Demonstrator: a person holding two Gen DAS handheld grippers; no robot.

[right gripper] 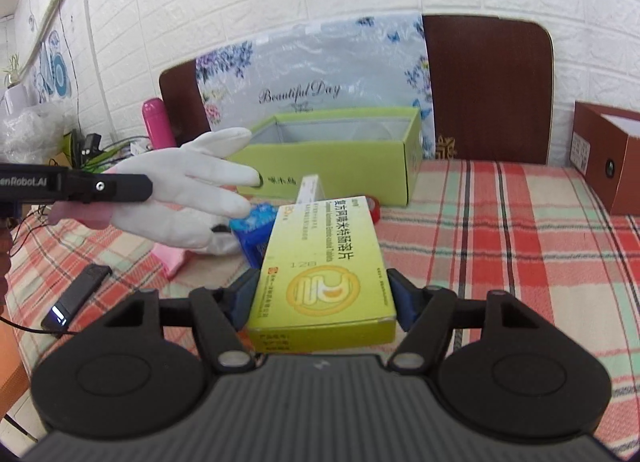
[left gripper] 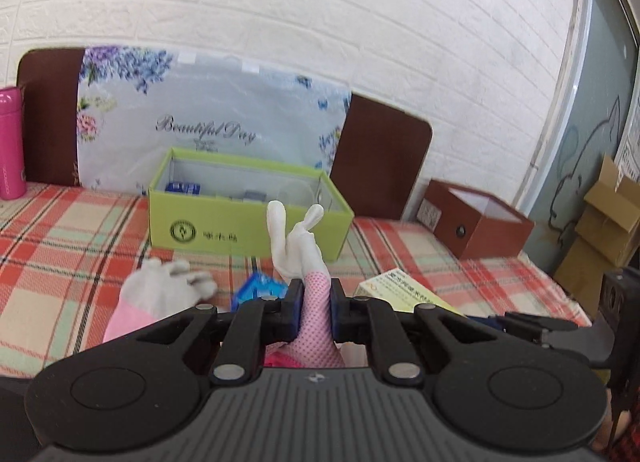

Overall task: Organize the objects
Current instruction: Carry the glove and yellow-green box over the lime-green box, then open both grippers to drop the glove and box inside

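Note:
My left gripper (left gripper: 316,308) is shut on the pink cuff of a white glove (left gripper: 298,246) and holds it above the plaid table, its fingers pointing at the open green box (left gripper: 248,222). The same glove (right gripper: 192,186) shows at the left of the right wrist view, held in the air. A second white glove (left gripper: 164,282) lies on the cloth to the left. My right gripper (right gripper: 322,294) is shut on a yellow-green medicine box (right gripper: 324,262), held flat in front of the green box (right gripper: 340,166). A blue packet (right gripper: 256,230) lies between glove and medicine box.
A brown open box (left gripper: 476,222) stands at the right on the plaid tablecloth (right gripper: 520,230). A pink bottle (left gripper: 10,142) stands at the far left. A floral board (left gripper: 208,118) leans on the wall behind. A black device (right gripper: 76,298) lies at the left edge. Red tape (right gripper: 374,208) lies by the green box.

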